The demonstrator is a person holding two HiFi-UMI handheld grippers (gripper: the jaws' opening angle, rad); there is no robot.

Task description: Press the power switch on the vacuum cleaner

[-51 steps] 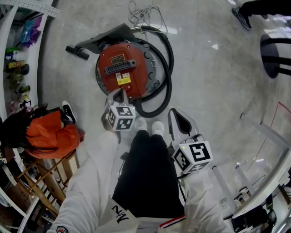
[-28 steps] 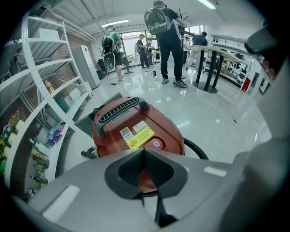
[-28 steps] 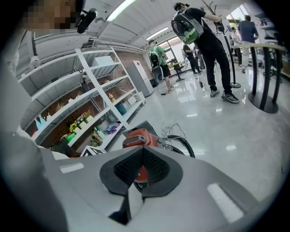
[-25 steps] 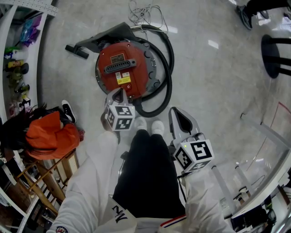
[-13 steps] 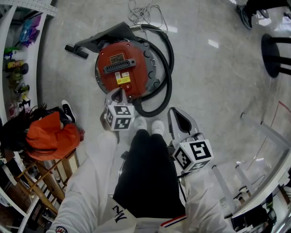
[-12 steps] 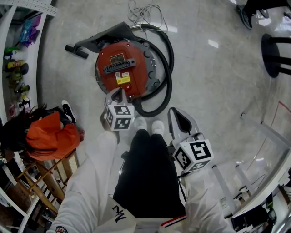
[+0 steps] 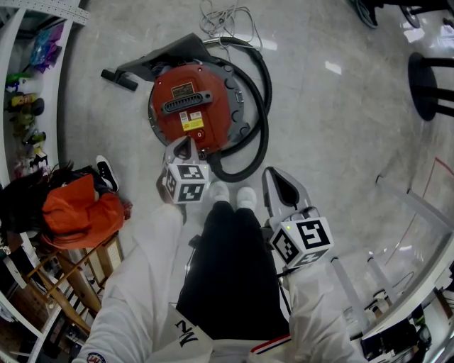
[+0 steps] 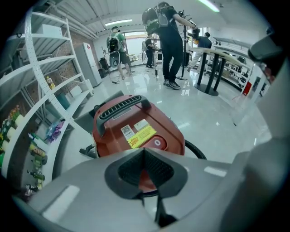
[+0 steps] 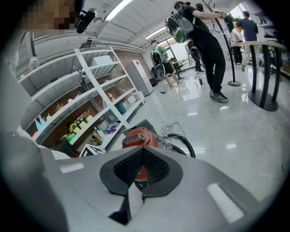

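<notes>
The red round vacuum cleaner (image 7: pixel 190 106) lies on the floor in front of my feet, with its black hose (image 7: pixel 261 113) looped round its right side. Its oval power switch (image 8: pixel 157 142) sits on the near part of the lid, just below a yellow label (image 8: pixel 141 136). My left gripper (image 7: pixel 186 147) is shut and empty. It hangs over the vacuum's near edge, with its tips (image 8: pixel 145 152) just short of the switch. My right gripper (image 7: pixel 279 179) is also shut and empty. It hovers over the floor to the right of my shoes, and the vacuum (image 9: pixel 136 136) shows beyond its tips (image 9: pixel 142 152).
A black floor nozzle (image 7: pixel 152 60) and a tangle of white cable (image 7: pixel 227 20) lie beyond the vacuum. White shelves (image 7: pixel 28 85) run along the left, with a person in orange (image 7: pixel 74 213) crouched beside them. Black stand legs (image 7: pixel 429 85) are at the upper right. People stand further off (image 8: pixel 170 41).
Both grippers and the vacuum have stayed put. Only a passer-by's shoes at the top right have shifted.
</notes>
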